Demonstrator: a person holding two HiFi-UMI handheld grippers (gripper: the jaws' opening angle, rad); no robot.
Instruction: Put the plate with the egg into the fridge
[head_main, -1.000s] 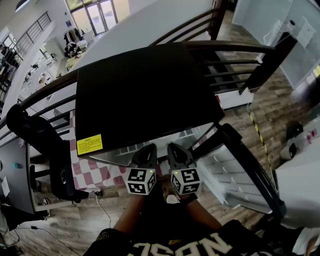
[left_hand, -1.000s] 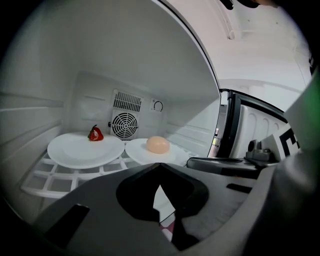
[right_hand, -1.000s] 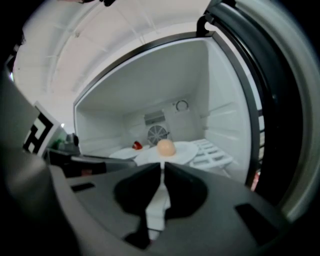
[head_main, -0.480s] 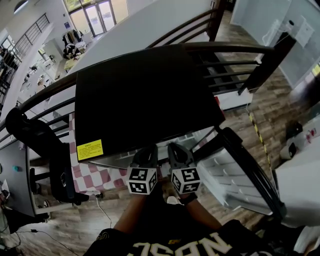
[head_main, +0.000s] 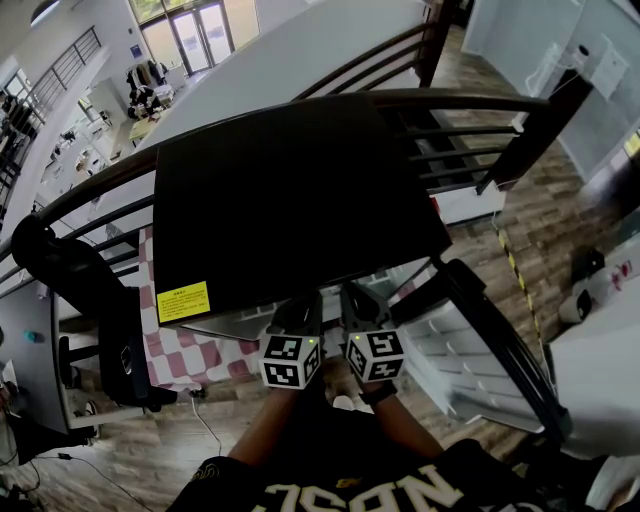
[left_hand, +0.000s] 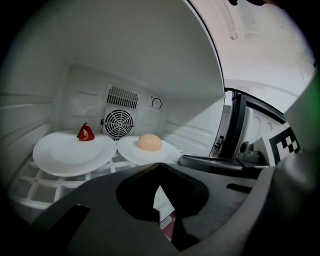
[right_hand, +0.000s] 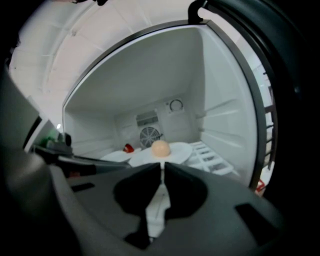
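Plate (left_hand: 131, 152) with egg (left_hand: 150, 142) sits on the fridge shelf (left_hand: 30, 180), just beside a second plate (left_hand: 70, 156). Left gripper (left_hand: 159, 166) and right gripper (right_hand: 162, 167): jaws closed, empty, short of the plates. Probably best to back out level, then shut the door (head_main: 470, 340). Only the gripper views show the interior; only the head view shows the fridge's black top (head_main: 290, 200).

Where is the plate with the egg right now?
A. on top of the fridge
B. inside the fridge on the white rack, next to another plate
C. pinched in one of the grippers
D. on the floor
B: the plate with the egg sits on the white rack inside the fridge, beside another plate that bears a small red thing.
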